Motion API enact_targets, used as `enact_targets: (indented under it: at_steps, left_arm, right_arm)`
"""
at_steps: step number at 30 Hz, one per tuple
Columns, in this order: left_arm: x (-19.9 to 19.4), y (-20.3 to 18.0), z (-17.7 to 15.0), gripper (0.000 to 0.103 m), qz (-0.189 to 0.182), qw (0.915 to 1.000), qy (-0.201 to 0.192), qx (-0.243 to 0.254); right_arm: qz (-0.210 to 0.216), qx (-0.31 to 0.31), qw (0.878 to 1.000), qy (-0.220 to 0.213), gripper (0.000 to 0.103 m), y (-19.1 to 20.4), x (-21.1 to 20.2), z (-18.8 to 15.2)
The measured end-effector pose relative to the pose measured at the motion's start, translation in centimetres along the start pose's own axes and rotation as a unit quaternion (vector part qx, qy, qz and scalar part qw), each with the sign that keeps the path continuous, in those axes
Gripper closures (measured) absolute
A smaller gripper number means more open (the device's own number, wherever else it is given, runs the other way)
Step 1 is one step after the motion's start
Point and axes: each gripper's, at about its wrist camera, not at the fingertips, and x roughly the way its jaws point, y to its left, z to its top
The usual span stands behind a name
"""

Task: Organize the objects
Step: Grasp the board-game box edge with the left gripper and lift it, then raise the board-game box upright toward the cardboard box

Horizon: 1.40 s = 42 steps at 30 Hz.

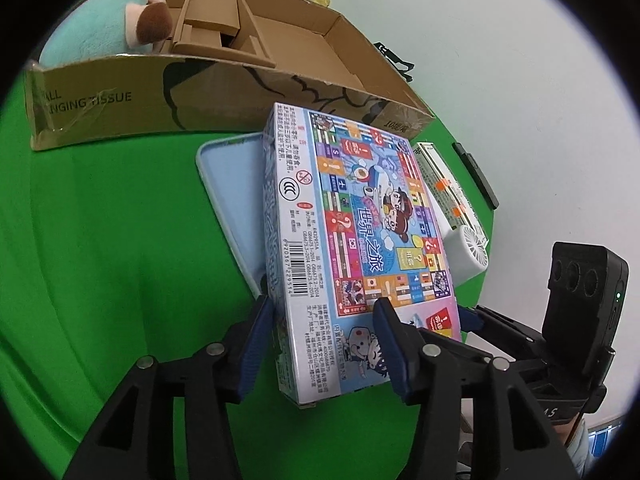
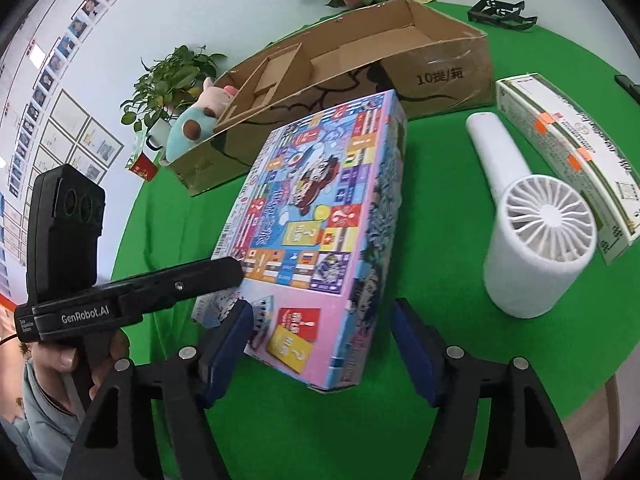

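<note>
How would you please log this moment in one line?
left gripper: gripping game box | right gripper: open around it | cardboard box: behind

One board game box [image 2: 316, 216], one cardboard carton [image 2: 440, 76], one plush toy [image 2: 192, 124], one white handheld fan [image 2: 532, 224], one light-blue tray [image 1: 232, 184], one medicine box [image 2: 568, 148], two potted plants [image 2: 172, 76].

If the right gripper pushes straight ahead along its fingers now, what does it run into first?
The colourful board game box: its near end already sits between the open blue-padded fingers of the right gripper. Beyond it lies the brown cardboard box, though depth is hard to judge through the fisheye.
</note>
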Motion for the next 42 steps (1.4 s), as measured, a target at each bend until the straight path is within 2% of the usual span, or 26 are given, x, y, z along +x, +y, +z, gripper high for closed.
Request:
enact_targets:
  at_steps: [10,14,20,25,30,37,42]
  left_arm:
    - [-0.4,-1.0,-1.1,0.056,0.030,0.9995,-0.005,0.003]
    - [-1.2,-1.5,-0.9,0.058,0.042,0.9988,-0.021,0.008]
    - [-3.8,-3.2,0.2,0.059,0.067,0.9946,-0.072,0.033]
    - [-6.1,-4.7,2.6,0.059,0.069,0.9893,-0.117,0.054]
    - [-7.2,-6.2,5.3,0.059,0.067,0.9840,-0.147,0.075]
    - [-8.2,-7.1,8.3,0.059,0.071,0.9783,-0.173,0.088]
    - [-8.2,-6.8,11.0,0.059,0.077,0.9776,-0.179,0.080]
  right_arm:
    - [-0.038,-0.020,0.999,-0.010,0.041,1.0,-0.3,-0.9]
    - [-0.042,-0.024,0.999,-0.018,0.041,1.4,-0.6,-1.2]
    - [-0.037,-0.040,0.997,-0.052,0.041,2.8,-2.3,-0.1]
    - [-0.042,-0.062,0.994,-0.082,0.041,4.5,-4.1,2.2]
    - [-0.047,-0.074,0.990,-0.110,0.041,5.3,-5.8,5.2]
    - [-0.055,-0.091,0.985,-0.135,0.041,6.5,-7.0,10.0]
    - [-0.056,-0.103,0.984,-0.131,0.041,6.7,-6.7,13.9]
